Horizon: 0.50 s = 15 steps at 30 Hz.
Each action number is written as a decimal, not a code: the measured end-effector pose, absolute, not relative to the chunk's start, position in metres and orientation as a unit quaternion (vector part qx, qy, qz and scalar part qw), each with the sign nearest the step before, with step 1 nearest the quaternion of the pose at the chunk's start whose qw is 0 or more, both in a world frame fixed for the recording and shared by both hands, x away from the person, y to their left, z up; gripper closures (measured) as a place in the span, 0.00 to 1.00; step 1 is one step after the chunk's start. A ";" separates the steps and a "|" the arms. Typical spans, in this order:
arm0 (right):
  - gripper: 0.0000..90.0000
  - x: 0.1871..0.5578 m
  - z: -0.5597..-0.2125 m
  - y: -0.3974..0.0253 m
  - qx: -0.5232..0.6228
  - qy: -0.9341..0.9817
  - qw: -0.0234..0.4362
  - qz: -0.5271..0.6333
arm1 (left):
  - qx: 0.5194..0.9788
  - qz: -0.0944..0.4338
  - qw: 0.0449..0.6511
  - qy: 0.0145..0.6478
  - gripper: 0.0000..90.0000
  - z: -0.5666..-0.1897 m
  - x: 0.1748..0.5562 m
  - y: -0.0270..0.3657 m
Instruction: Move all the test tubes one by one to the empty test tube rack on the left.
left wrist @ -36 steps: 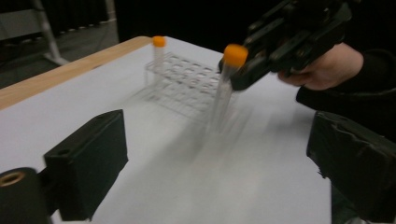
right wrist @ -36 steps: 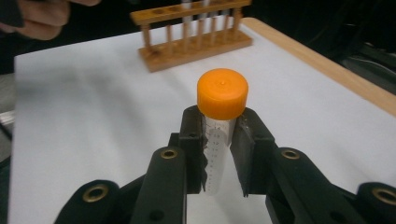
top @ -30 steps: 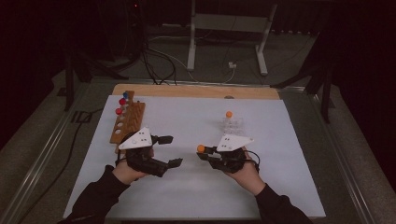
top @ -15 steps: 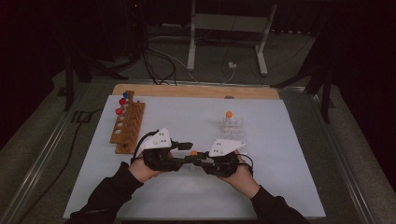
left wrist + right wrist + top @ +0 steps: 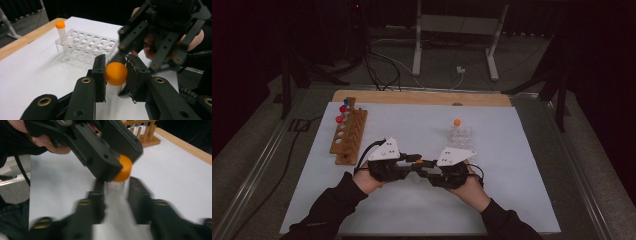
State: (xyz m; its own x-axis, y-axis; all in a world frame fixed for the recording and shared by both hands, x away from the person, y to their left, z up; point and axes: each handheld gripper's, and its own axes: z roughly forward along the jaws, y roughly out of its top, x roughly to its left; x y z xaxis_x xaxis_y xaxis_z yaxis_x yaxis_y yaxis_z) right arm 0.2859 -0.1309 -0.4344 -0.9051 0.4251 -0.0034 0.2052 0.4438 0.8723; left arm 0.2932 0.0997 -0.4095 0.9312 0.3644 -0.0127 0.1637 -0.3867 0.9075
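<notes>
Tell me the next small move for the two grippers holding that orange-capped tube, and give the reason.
Probably twist the cap loose: the left gripper has its jaws on the orange cap, while the right gripper clamps the tube's clear body. The two meet mid-table, the clear rack beyond.

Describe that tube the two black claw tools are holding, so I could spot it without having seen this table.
Find the white table, then the two hand-held grippers meeting near its front middle. Between them is a clear tube with an orange cap: the left gripper clamps the cap, the right gripper the body. The other orange-capped tube stands upright in the clear rack, untouched.
</notes>
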 end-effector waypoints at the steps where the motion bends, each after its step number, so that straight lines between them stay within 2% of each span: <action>1: 0.62 0.287 -0.434 -0.133 0.191 0.839 0.111 0.497 | 0.825 0.100 0.532 0.163 0.80 -0.407 0.294 0.103; 6: 0.40 0.291 -0.430 -0.142 0.214 0.823 0.112 0.515 | 0.809 0.135 0.538 0.195 0.80 -0.391 0.302 0.132; 15: 0.14 0.293 -0.424 -0.147 0.224 0.810 0.118 0.529 | 0.771 0.217 0.535 0.270 0.80 -0.358 0.319 0.202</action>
